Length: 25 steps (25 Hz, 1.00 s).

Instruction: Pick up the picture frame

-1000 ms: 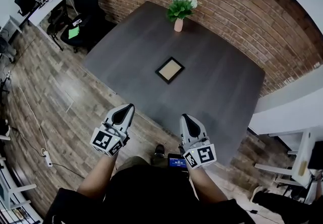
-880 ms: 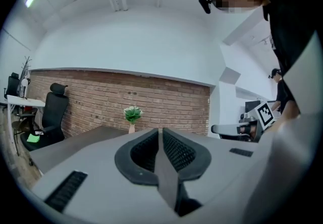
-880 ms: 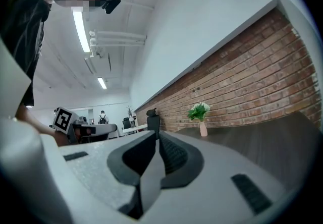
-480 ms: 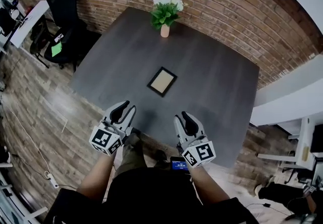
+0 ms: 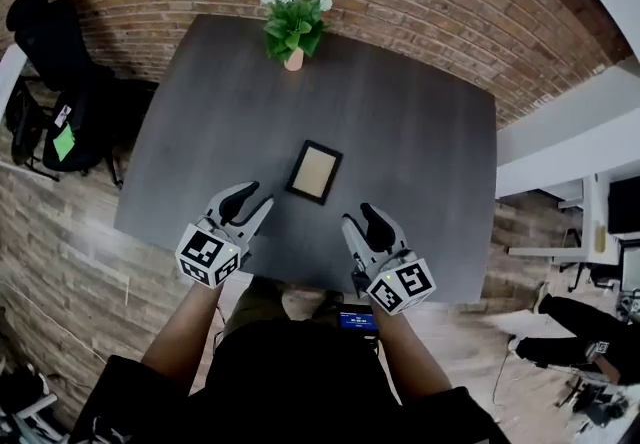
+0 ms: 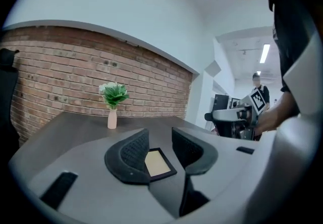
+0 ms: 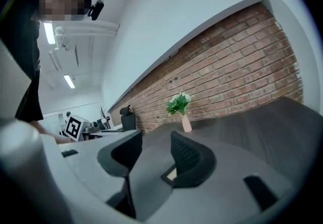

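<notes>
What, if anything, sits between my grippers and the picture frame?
Nothing visible. Only bare table lies between the picture frame and the left gripper and right gripper, whose jaws have just been opening, empty. The flower vase stands beyond the frame.

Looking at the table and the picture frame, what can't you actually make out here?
- Right gripper view: picture frame mostly hidden behind the right tool's jaw.
- Left gripper view: its left edge covered by the left tool's jaw.
- Head view: small screen, too small to read.
</notes>
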Available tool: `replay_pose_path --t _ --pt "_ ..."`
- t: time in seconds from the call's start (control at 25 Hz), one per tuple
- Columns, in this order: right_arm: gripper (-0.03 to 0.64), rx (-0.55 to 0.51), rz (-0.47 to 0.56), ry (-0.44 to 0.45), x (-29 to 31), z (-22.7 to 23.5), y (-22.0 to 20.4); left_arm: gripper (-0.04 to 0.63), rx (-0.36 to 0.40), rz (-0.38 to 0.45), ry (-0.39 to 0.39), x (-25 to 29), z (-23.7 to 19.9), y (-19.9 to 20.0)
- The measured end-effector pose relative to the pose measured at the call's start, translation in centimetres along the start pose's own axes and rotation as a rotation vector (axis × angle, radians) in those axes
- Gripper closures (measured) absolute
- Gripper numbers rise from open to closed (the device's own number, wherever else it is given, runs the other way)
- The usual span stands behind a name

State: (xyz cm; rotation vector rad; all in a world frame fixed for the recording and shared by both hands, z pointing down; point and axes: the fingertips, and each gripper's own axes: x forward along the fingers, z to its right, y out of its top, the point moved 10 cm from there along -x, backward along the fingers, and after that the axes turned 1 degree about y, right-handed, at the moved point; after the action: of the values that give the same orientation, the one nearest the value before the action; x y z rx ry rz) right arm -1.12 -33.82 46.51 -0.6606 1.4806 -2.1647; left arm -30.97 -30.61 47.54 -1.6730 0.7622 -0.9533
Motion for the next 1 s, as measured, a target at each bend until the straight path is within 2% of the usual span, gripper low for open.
replay_pose_path --t 0.28,0.48,0.68,1.0 --pt "0.442 0.086 -0.046 -0.172 2.9 1.5 -0.3 0.458 -0.059 -0.096 -0.154 4.3 -5.3 0.3" --pt "0.442 0.177 -0.083 -0.272 4.1 2.6 -0.9 0.459 -0.124 -0.211 -0.247 7.3 -7.4 -0.5" --pt "0.442 0.26 -0.12 -0.31 5.6 4.2 -2.0 0.459 -0.213 -0.325 -0.269 9.8 -8.5 -2.2" --pt "0.442 0.419 -0.222 -0.322 9.2 8.0 -6.0 0.459 -0.302 -0.518 -0.269 14.5 -9.6 -5.5"
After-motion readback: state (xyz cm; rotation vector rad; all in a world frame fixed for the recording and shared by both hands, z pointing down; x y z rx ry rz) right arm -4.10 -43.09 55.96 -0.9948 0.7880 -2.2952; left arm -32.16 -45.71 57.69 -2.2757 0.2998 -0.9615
